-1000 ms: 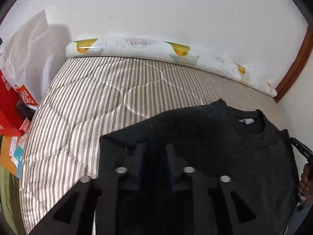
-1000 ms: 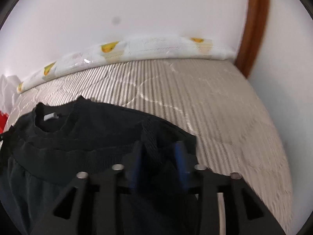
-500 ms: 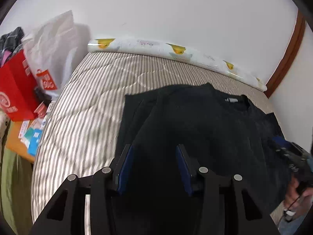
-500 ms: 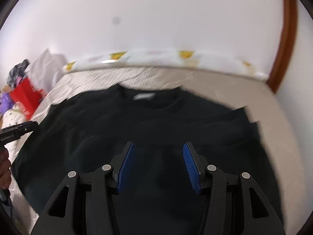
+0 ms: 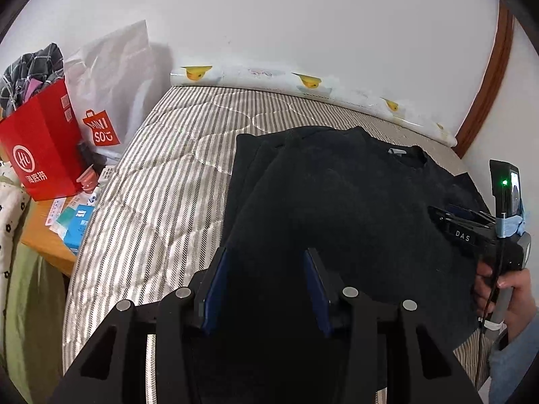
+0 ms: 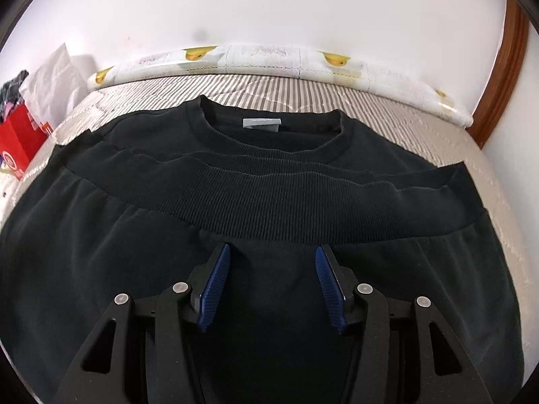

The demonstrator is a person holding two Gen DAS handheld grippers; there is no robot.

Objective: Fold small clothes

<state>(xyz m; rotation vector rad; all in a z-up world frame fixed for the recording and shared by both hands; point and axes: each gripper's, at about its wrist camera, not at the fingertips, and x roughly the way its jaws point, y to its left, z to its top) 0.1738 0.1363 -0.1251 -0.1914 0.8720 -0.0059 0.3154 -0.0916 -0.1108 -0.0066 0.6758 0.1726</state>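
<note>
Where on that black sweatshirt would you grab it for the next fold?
Probably at a side edge of the black sweatshirt. The ribbed hem is already folded up near the collar, so pinch the doubled layers from the side and carry them across.

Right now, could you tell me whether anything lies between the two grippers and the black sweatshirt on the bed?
Nothing visible does. The right gripper and the left gripper are both open directly over the black sweatshirt, which lies on the striped mattress. The red bag stands off to the side.
</note>
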